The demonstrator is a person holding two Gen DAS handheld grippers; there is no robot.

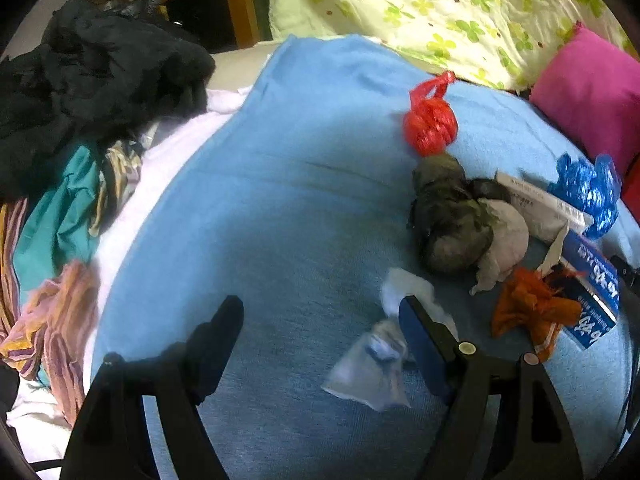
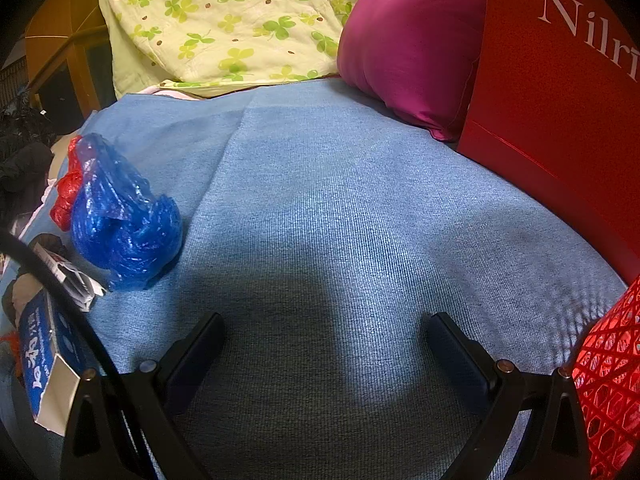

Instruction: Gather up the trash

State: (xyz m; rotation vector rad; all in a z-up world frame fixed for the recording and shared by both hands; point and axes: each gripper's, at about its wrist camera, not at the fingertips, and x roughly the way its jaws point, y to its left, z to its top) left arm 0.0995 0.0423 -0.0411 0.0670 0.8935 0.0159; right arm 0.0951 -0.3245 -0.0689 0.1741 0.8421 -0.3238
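Note:
Trash lies scattered on a blue blanket. My left gripper is open just above it. A small clear plastic wrapper lies between the fingers, close to the right one and not pinched. A white tissue sits just past that fingertip. Farther right are a dark crumpled bag, grey paper, an orange wrapper, a blue carton, a knotted red bag and a blue plastic bag. My right gripper is open over bare blanket, with the blue plastic bag to its far left.
A pile of clothes covers the left side. A clover-print quilt and a pink pillow lie at the back. A red paper bag stands at the right, with a red mesh basket beside my right gripper.

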